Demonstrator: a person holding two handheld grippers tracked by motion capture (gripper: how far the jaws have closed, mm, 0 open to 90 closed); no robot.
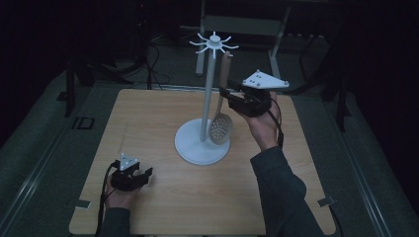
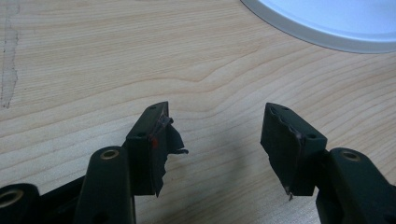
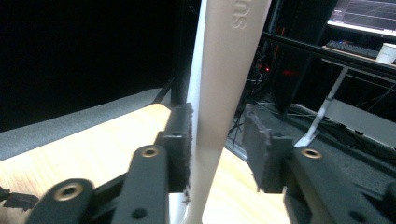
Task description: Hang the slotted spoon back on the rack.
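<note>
My right gripper (image 3: 217,144) stands released around the spoon (image 1: 222,123) (already hanging from the rack (image 1: 213,43)), left gripper (image 2: 217,140) open, idle.

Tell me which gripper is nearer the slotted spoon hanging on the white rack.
Right. The right gripper has its open jaws on either side of the slotted spoon's handle at the rack. The left gripper rests low on the table, well short of the rack's base.

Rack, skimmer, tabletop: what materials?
Rack: matte white, uniformly smooth; probably painted metal or plastic, can't tell which. Skimmer: pale beige with embossed lettering on the handle, so likely moulded plastic. Tabletop: light wood grain, flat sheen, probably laminate.
</note>
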